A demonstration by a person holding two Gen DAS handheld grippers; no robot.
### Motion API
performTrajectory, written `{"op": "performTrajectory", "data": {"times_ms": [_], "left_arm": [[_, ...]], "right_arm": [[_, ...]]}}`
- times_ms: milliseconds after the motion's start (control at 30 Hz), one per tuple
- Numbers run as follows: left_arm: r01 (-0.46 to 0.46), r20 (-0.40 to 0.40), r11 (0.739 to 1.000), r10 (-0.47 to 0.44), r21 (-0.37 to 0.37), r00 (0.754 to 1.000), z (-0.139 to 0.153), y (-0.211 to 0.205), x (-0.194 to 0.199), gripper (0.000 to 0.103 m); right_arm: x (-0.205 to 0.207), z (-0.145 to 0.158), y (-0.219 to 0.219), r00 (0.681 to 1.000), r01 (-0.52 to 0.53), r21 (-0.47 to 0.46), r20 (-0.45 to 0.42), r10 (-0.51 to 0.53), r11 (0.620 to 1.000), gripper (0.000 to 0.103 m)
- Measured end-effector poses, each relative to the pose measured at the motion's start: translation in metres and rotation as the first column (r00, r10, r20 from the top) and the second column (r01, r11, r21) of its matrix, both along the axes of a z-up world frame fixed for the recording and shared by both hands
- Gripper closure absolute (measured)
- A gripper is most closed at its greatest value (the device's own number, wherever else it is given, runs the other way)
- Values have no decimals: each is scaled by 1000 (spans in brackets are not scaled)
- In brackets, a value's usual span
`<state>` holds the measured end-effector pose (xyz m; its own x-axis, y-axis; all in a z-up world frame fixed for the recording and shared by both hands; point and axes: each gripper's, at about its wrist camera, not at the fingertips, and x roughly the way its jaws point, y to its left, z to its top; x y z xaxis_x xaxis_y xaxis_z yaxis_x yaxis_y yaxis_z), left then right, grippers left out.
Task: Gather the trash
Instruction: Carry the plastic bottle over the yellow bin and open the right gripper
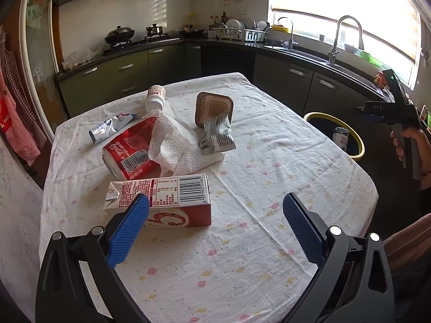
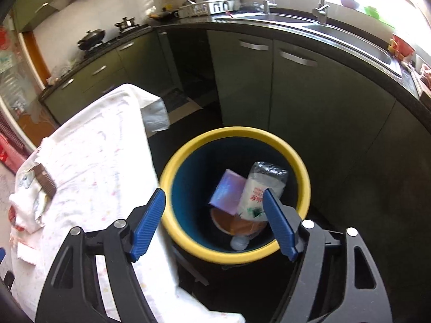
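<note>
My left gripper (image 1: 215, 199) hangs open low over the table, empty; its left finger overlaps a red and white drink carton (image 1: 167, 202) lying on its side. Behind it lie a red Coca-Cola pack (image 1: 126, 150) under a paper towel (image 1: 175, 145), a squeezed tube (image 1: 110, 127), a white bottle (image 1: 155, 98), a brown tray (image 1: 212, 107) and a grey wrapper (image 1: 218, 136). My right gripper (image 2: 213, 192) is open above the yellow-rimmed bin (image 2: 188, 148). Inside the bin lie a clear plastic bottle (image 2: 258, 188), a purple box (image 2: 229, 188) and a brown cup (image 2: 229, 223).
The table wears a white flowered cloth (image 1: 242, 255) whose edge hangs beside the bin (image 1: 358, 145). A hand (image 1: 406, 140) holds the other gripper's handle at the right. Dark green kitchen cabinets (image 2: 296, 94), a sink and a stove ring the room behind.
</note>
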<state>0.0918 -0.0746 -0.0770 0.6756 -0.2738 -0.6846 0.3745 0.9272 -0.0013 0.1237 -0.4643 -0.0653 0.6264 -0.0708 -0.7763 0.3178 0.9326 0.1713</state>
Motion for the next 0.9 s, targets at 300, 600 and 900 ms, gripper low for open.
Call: {"op": "performTrajectory", "data": {"times_ms": [300, 600, 900], "left_arm": [[-86, -17, 996, 87, 20, 996, -10, 27, 11, 5], [-7, -10, 999, 8, 53, 1000, -13, 36, 31, 5], [263, -54, 965, -262, 17, 964, 16, 18, 45, 5]], "right_arm": [[-10, 9, 38, 994, -104, 30, 30, 104, 994, 31], [-5, 1, 61, 984, -180, 46, 14, 179, 983, 31], [4, -13, 68, 977, -214, 75, -7, 215, 974, 29]]}}
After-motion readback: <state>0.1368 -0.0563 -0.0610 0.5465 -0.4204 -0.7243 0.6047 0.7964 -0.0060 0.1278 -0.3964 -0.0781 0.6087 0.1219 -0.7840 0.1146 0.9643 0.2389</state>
